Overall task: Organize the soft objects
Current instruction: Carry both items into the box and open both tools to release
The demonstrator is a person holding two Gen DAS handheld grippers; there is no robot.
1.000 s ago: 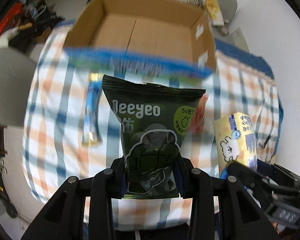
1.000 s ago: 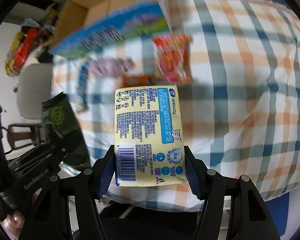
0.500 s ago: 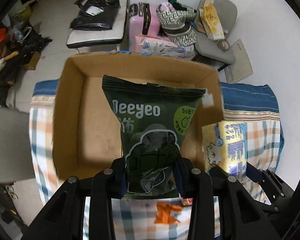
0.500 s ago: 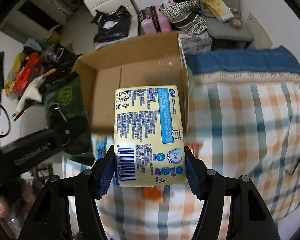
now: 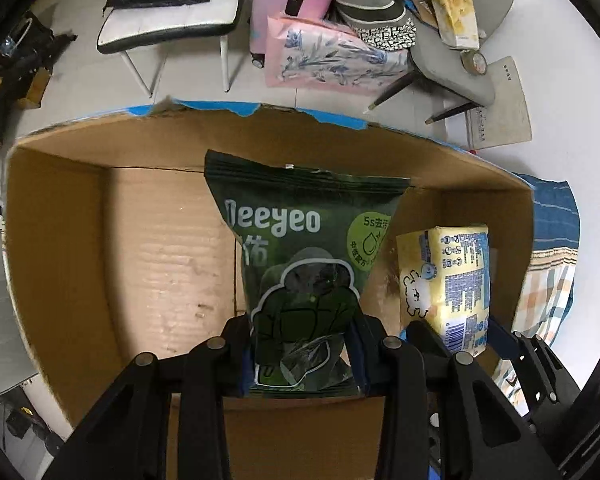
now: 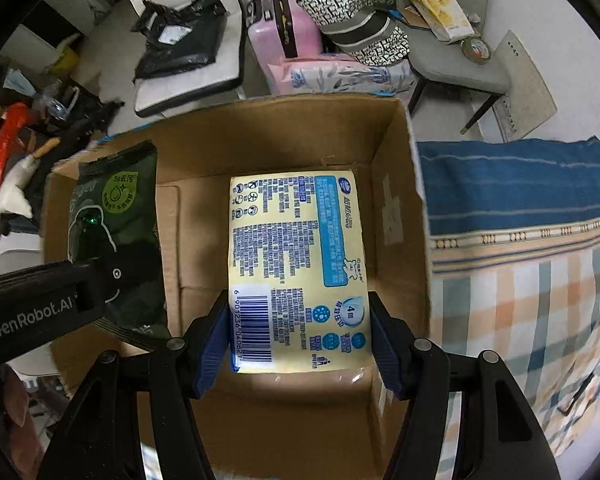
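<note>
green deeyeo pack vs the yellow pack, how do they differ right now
The green Deeyeo pack is dark, with big white lettering and a crimped top; the yellow pack is pale, blocky, and covered in small blue print with a barcode. The green one sits in the left gripper, the yellow one in the right gripper. The green pack tapers toward the fingers; the yellow stays rectangular. Both are clamped and held over the open cardboard box.

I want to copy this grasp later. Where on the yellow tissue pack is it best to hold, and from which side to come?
Grip the yellow tissue pack across its two long side edges near the barcode end, coming from that short end, as the right claw does now. The pack is a flat rectangle, so its narrow width fits between the fingers over the cardboard box.
</note>
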